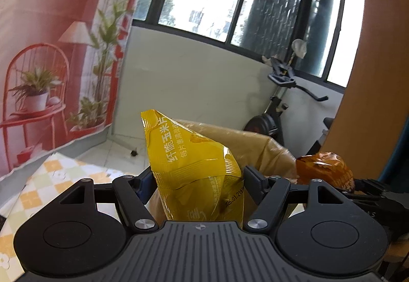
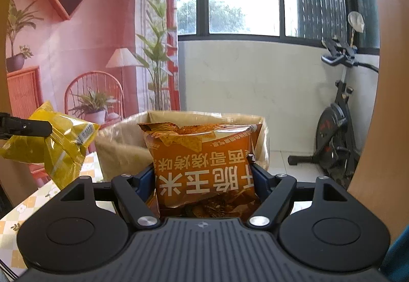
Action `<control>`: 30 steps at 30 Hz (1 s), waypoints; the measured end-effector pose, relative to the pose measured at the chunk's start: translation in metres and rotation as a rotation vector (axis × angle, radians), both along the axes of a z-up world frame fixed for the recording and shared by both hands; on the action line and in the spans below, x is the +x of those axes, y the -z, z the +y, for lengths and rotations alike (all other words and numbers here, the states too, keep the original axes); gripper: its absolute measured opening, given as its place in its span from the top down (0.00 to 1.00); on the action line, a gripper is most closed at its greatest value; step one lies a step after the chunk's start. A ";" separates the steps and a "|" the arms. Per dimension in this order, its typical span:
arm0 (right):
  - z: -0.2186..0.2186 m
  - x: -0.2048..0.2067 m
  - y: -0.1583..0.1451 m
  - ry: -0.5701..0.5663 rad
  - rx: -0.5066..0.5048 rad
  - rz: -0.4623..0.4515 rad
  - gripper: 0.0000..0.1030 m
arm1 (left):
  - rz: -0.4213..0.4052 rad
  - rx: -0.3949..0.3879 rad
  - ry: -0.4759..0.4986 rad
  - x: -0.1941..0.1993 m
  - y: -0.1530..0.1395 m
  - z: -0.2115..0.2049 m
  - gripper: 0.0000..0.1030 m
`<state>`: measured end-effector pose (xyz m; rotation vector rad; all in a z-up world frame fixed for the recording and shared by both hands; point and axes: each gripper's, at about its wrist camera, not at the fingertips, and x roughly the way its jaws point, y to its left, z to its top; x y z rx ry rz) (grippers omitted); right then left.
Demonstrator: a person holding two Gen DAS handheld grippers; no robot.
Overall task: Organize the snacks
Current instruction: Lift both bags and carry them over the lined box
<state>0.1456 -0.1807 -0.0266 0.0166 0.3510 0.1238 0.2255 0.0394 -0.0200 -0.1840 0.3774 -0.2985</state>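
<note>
The yellow snack bag (image 1: 194, 169) and the orange snack bag (image 2: 204, 167) are glossy, crinkled plastic film. At twelve o'clock beyond them the cardboard box (image 2: 120, 139) looks matt brown, lined with shiny clear film. Both grippers' bodies are matt black ribbed plastic with bright metal screw heads.

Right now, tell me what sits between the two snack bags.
Nothing solid. In the right wrist view, the yellow bag and the orange bag hang apart; through the gap shows only the cardboard box behind them.

Cardboard box (image 2: 122, 139) behind both snack bags (image 2: 204, 167).
</note>
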 end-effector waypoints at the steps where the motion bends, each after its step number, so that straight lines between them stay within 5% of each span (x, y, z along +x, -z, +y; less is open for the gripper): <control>1: -0.001 0.002 -0.004 -0.002 -0.004 -0.008 0.26 | -0.003 -0.002 0.004 0.002 -0.002 -0.002 0.29; 15: -0.003 0.056 -0.030 -0.022 -0.008 -0.092 0.26 | -0.049 -0.030 0.009 0.054 -0.020 -0.018 0.29; 23: -0.004 0.115 -0.018 0.002 0.004 -0.116 0.26 | -0.118 0.096 -0.036 0.099 -0.027 -0.046 0.29; 30: -0.009 0.157 0.002 0.036 0.018 -0.073 0.26 | -0.069 0.154 -0.006 0.129 -0.013 -0.063 0.29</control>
